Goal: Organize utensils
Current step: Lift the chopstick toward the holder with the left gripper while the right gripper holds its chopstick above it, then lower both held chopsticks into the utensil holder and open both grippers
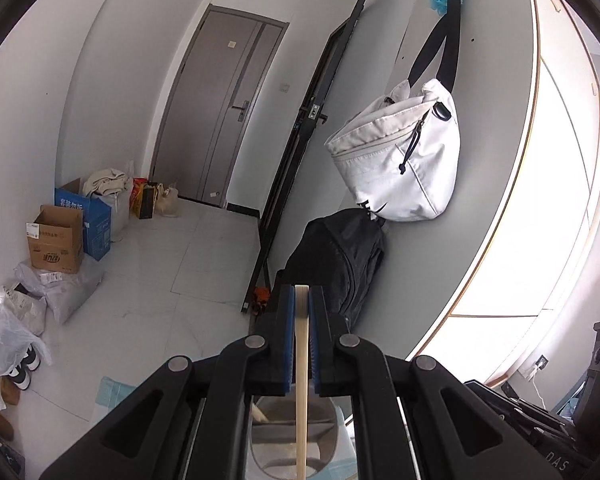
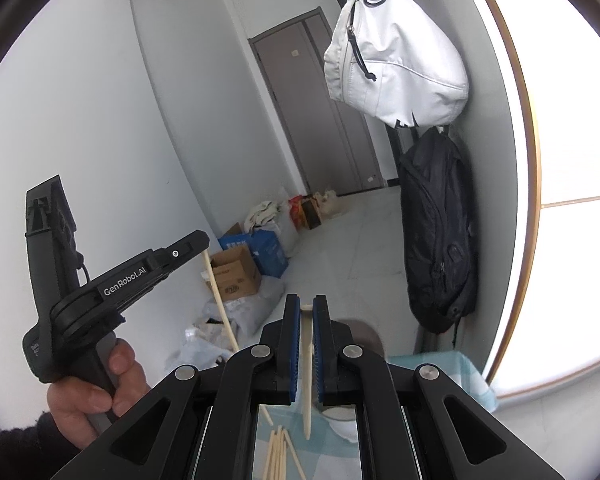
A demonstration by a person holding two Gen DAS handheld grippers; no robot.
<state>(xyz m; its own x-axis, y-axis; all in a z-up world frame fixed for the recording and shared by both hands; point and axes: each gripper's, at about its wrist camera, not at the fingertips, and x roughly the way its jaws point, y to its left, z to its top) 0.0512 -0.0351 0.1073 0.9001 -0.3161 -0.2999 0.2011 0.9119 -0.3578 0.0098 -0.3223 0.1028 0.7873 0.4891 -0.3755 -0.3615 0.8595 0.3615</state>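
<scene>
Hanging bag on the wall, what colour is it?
White bag, black strap; clearest in the left wrist view.

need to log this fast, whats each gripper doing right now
left gripper: closed on a chopstick.
right gripper: closed on another chopstick, more lying loose below.

Wall hook: a white bag (image 1: 396, 152) is hung by a black strap.
Below it: a black backpack (image 1: 340, 260) is seen against the grey wall.
Far end: a grey door (image 1: 216, 104) is shut.
Floor, left wall: a brown cardboard box (image 1: 56, 240) is set beside a blue box (image 1: 94, 216); plastic bags (image 1: 12, 336) and shoes (image 1: 22, 368) are noted nearby.
</scene>
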